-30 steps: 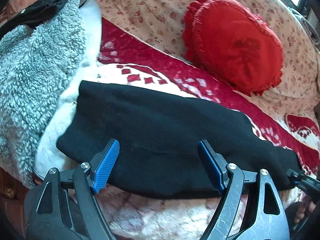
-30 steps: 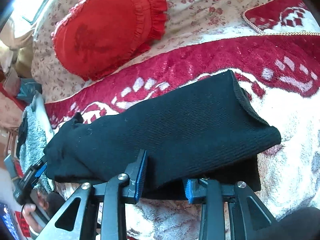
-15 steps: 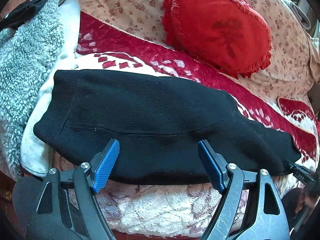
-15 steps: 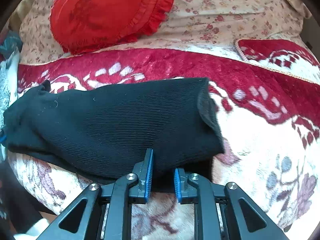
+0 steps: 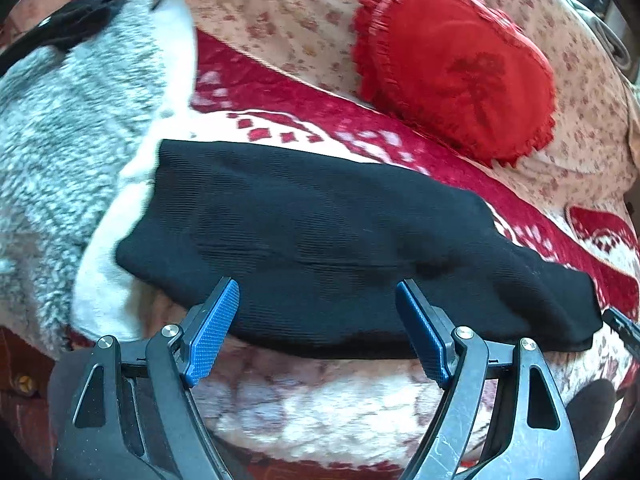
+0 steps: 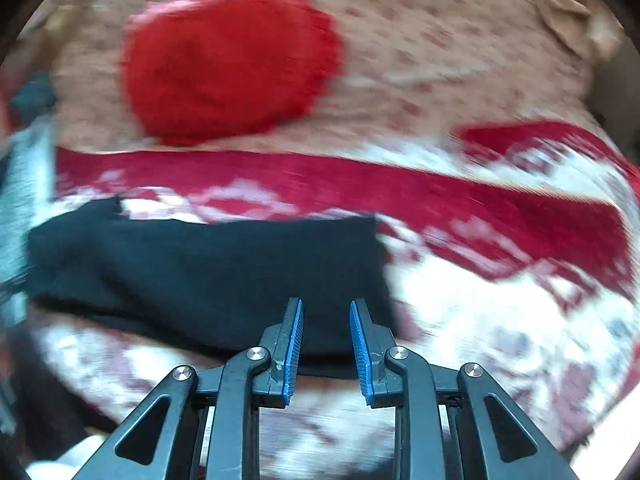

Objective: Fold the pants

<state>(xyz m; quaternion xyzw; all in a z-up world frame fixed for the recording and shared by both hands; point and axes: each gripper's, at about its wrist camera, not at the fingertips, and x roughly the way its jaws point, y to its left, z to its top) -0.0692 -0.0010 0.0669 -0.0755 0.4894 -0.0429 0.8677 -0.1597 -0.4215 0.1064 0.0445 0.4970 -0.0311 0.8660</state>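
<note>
Black knit pants (image 5: 328,240) lie folded into a long strip across a red and white patterned blanket (image 5: 328,412). My left gripper (image 5: 316,312) is wide open and empty, its blue pads at the strip's near edge. In the blurred right wrist view the pants (image 6: 200,272) lie left of centre. My right gripper (image 6: 326,340) is partly open with nothing between its pads, at the near edge of the strip's right end.
A red heart-shaped cushion (image 5: 456,68) leans on the floral sofa back (image 5: 280,20) behind the pants. A grey fluffy blanket (image 5: 64,128) is piled at the left. The cushion (image 6: 228,64) also shows in the right wrist view.
My right gripper has opened, let go of the pants' end and drawn back; the fold now lies flat. The left gripper stays open and has shifted slightly.
</note>
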